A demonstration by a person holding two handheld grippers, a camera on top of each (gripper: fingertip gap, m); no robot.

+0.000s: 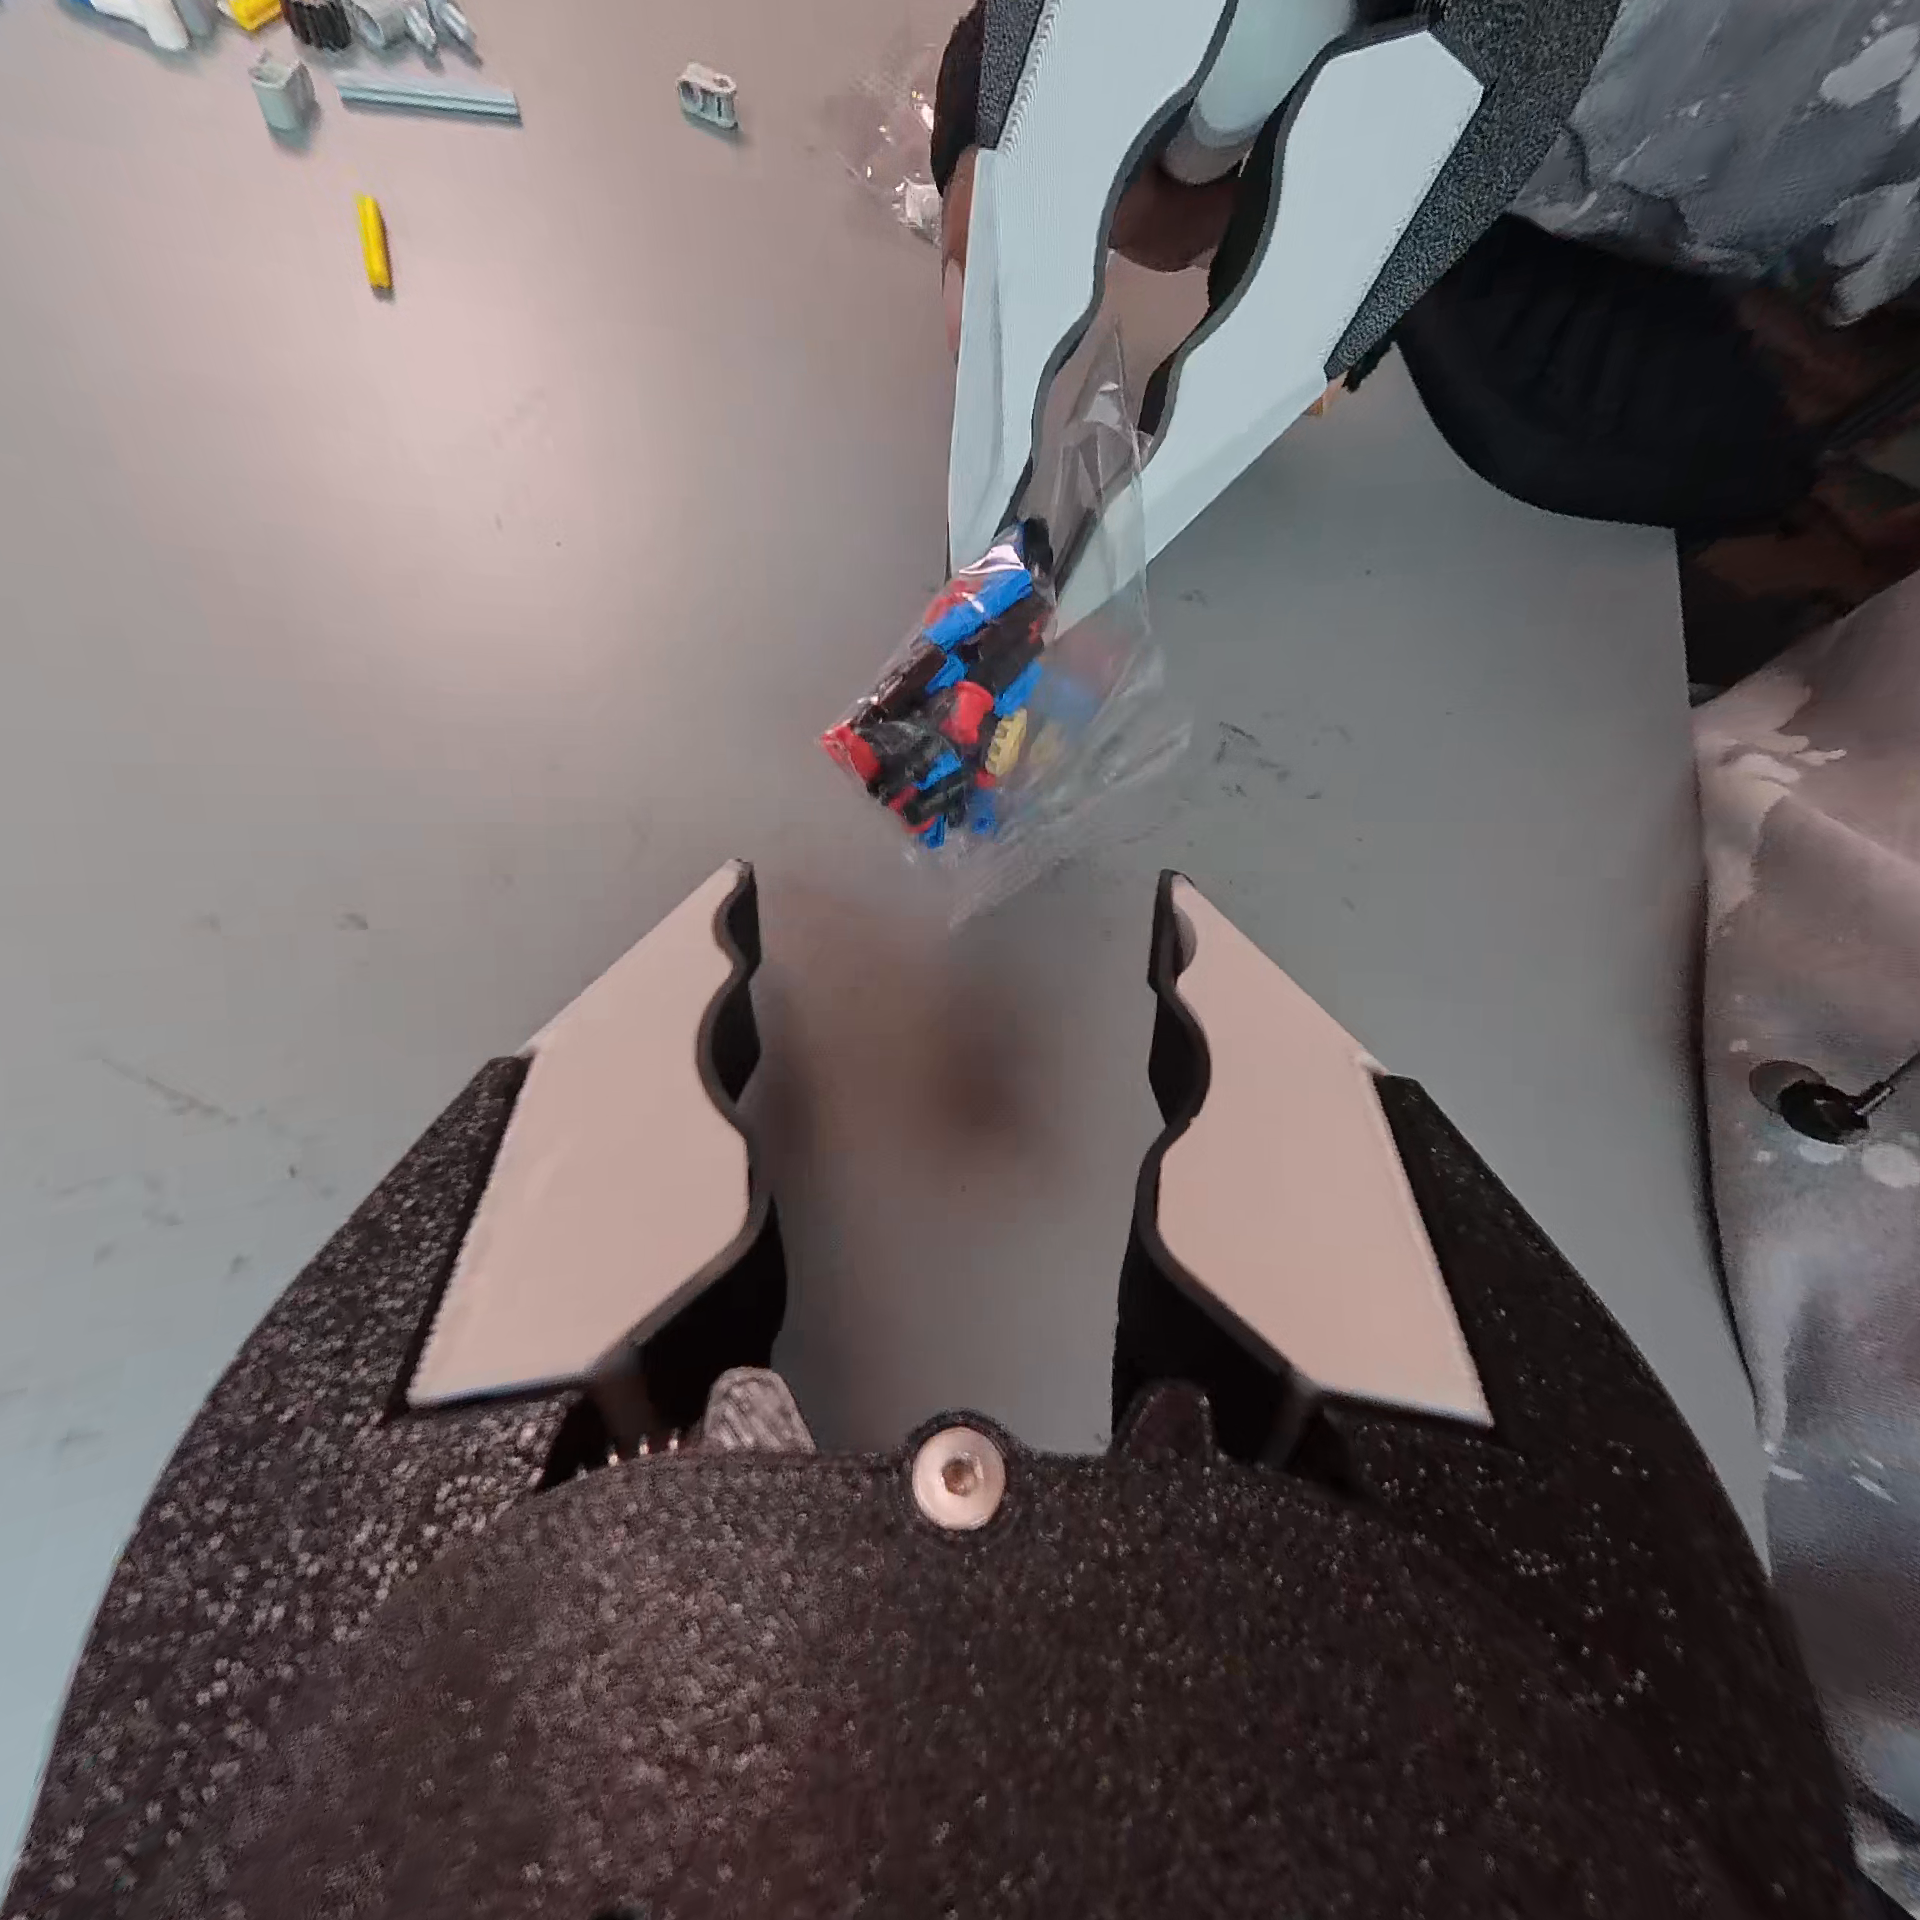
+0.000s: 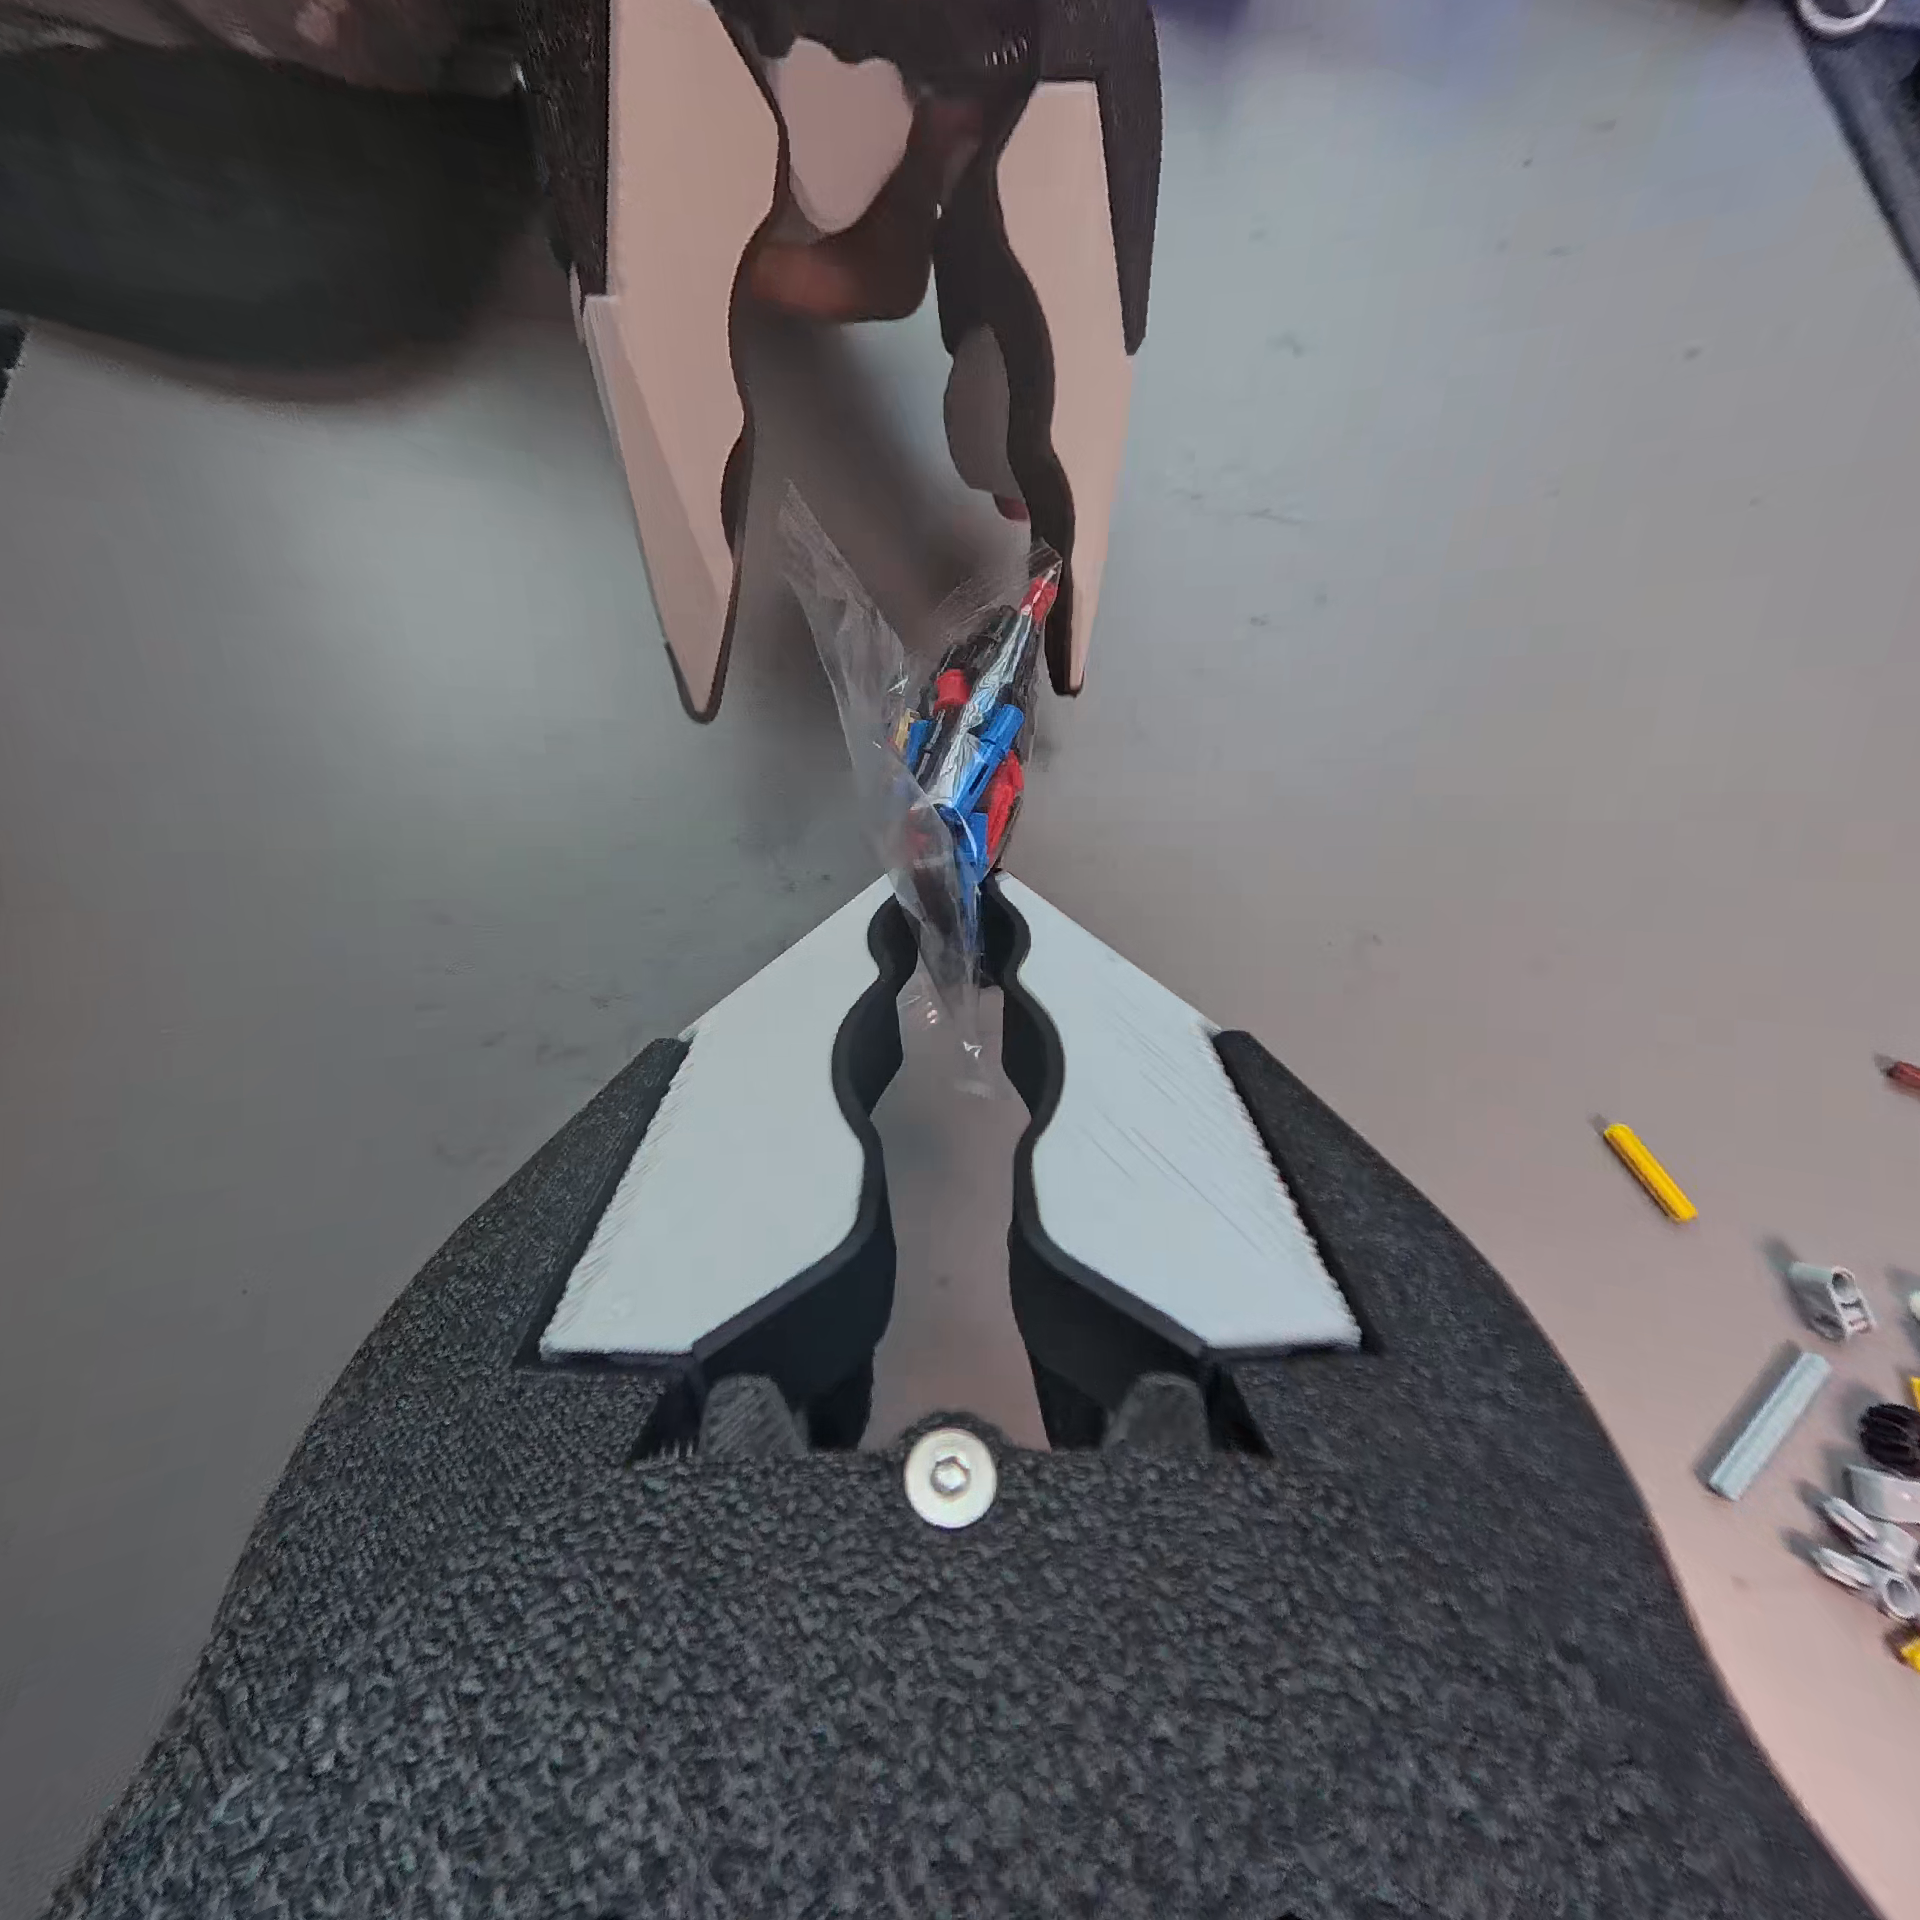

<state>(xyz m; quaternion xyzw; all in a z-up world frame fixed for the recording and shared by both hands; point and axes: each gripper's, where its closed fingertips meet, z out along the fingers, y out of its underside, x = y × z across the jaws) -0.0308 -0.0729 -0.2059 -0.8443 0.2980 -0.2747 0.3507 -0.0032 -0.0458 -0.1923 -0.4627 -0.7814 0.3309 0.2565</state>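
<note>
My right gripper (image 2: pixel 940 894) was closed almost fully, its fingertips pinching one end of a clear plastic bag (image 2: pixel 940 769) of small red, blue and black plastic building pieces. The bag extended straight ahead of those fingertips, off the grey table (image 2: pixel 312 831), with its loose crumpled film trailing back between my fingers.

My left gripper (image 1: pixel 956 883) was wide open and held nothing. The bag (image 1: pixel 966 717) hung just beyond and slightly to the right of its fingertips, apart from them in the left wrist view. In the right wrist view the left gripper (image 2: pixel 883 696) pointed back toward me with the far end of the bag lying between its spread fingers; whether the bag touched the finger on the right there, I could not tell.

Well apart from both grippers, loose parts lay on the table: a yellow pin (image 2: pixel 1650 1171) to the right of my right gripper, then a grey beam (image 2: pixel 1768 1421), a grey connector (image 2: pixel 1831 1299) and a black gear (image 2: pixel 1891 1439) further right. From the left gripper the same yellow pin (image 1: pixel 373 241) and grey beam (image 1: pixel 428 100) lay far ahead to the left
</note>
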